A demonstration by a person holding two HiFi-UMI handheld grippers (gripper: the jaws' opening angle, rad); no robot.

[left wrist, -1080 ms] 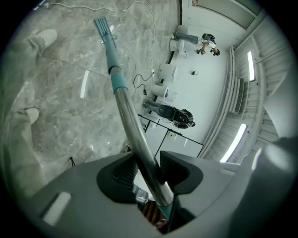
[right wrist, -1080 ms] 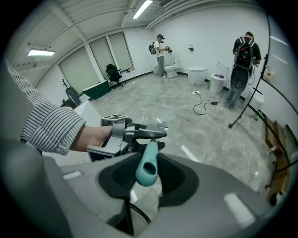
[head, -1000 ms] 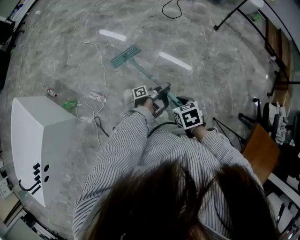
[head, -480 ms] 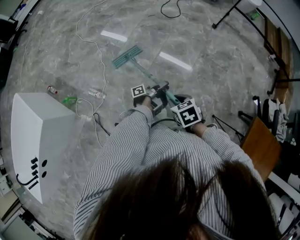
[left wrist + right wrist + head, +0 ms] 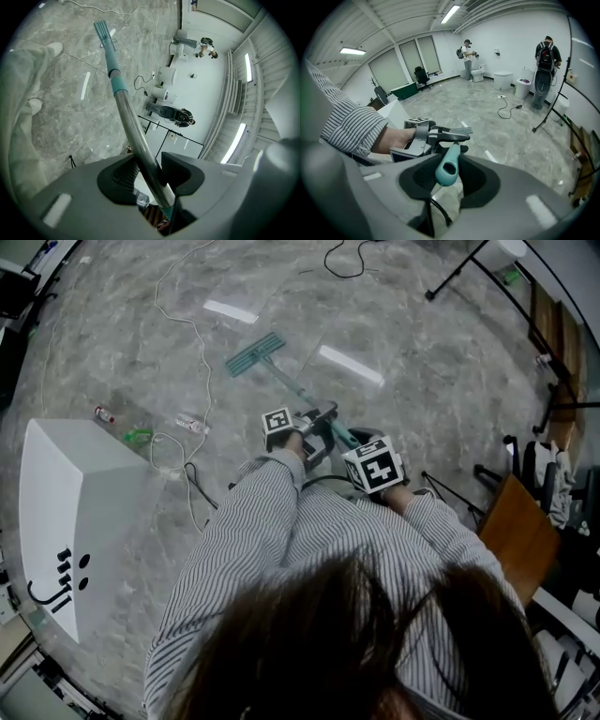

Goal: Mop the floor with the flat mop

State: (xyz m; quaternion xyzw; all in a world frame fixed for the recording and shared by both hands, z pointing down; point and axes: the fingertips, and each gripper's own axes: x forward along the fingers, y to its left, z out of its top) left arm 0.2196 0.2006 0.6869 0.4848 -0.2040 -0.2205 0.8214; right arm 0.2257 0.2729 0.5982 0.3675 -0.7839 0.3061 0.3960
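Note:
The flat mop's teal head (image 5: pixel 254 352) lies flat on the grey marble floor ahead of me. Its handle (image 5: pixel 298 392) slants back to my hands. My left gripper (image 5: pixel 319 425) is shut on the metal part of the handle (image 5: pixel 133 126), and the left gripper view follows the shaft down to the head (image 5: pixel 104 31). Behind it, my right gripper (image 5: pixel 354 444) is shut on the teal top end of the handle (image 5: pixel 448 168). That end sits between the right gripper's (image 5: pixel 449 177) jaws. The left gripper (image 5: pixel 440 136) shows just beyond.
A white cabinet (image 5: pixel 73 521) stands at my left. A white cable (image 5: pixel 195 362), a black cable (image 5: pixel 195 491) and small bottles (image 5: pixel 138 437) lie on the floor near it. Tripod legs (image 5: pixel 450 498) and a wooden board (image 5: pixel 516 540) are at my right. People stand far back (image 5: pixel 544 61).
Both grippers and the handle have shifted slightly away from my body. The mop head has barely moved on the floor. Both grips are unchanged.

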